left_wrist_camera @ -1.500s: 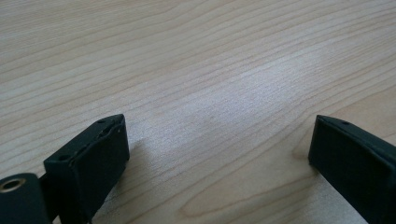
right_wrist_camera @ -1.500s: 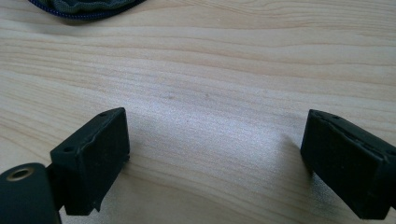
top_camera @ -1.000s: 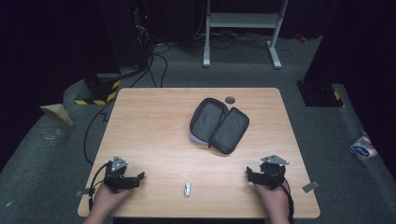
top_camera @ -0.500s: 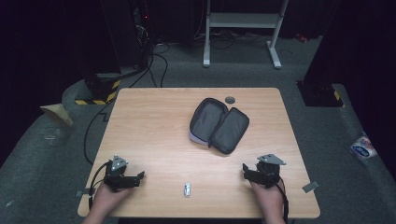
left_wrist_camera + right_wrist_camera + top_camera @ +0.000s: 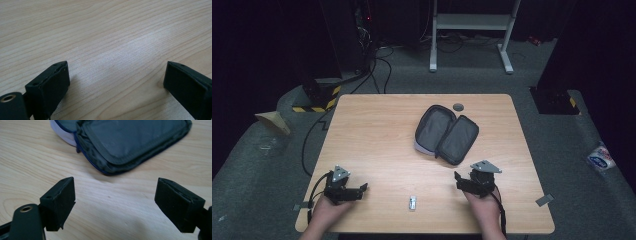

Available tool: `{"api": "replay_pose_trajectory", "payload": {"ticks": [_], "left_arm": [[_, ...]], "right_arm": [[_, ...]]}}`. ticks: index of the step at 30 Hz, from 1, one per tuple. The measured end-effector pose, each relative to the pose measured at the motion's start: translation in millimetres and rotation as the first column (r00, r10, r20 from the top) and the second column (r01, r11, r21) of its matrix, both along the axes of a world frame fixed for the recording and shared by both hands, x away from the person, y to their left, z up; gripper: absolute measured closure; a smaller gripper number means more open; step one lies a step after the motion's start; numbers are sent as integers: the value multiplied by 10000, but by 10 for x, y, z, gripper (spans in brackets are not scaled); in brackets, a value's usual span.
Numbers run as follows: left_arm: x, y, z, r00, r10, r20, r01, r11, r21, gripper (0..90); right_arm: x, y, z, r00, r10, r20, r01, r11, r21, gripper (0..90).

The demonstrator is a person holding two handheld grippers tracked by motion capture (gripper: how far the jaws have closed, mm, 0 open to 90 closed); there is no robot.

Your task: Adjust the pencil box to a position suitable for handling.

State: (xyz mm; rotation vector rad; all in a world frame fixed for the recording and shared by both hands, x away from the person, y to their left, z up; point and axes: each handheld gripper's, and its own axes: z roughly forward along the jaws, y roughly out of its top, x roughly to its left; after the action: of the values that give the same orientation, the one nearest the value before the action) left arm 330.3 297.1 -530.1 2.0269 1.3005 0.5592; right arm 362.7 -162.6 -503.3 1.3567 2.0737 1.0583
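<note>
A dark zip case (image 5: 447, 132) lies unzipped and spread flat on the wooden table (image 5: 377, 135), right of centre. A small silver object (image 5: 412, 202) rests near the front edge between my hands. My left gripper (image 5: 361, 190) sits low at the front left, open, with bare wood between its jaws (image 5: 115, 82). My right gripper (image 5: 458, 181) is at the front right, just short of the case, open and holding nothing. In the right gripper view the case (image 5: 130, 142) lies right beyond the right gripper (image 5: 115, 197).
A small dark round disc (image 5: 458, 106) lies at the table's far edge behind the case. On the floor are cables (image 5: 377, 60), a white stand (image 5: 472, 30), a yellow-black striped block (image 5: 314, 102) and a wrapper (image 5: 599, 157) to the right.
My right gripper has moved a little forward and to the left, toward the case. The left gripper has stayed put.
</note>
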Motion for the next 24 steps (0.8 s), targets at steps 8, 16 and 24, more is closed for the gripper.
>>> {"api": "replay_pose_trajectory", "payload": {"ticks": [8, 16, 24], "left_arm": [[-10, 3, 0, 10000, 12, 24, -12, 10000, 7, 70], [-4, 5, 1, 10000, 4, 8, -4, 10000, 37, 67], [-30, 2, -1, 10000, 97, 18, -97, 10000, -21, 71]], "right_arm": [[151, 183, 59, 9998, 106, 174, -108, 9999, 80, 246], [268, 311, 164, 9992, 387, 58, -389, 9988, 310, 312], [379, 487, 286, 9974, 718, 113, -722, 9964, 450, 367]]}}
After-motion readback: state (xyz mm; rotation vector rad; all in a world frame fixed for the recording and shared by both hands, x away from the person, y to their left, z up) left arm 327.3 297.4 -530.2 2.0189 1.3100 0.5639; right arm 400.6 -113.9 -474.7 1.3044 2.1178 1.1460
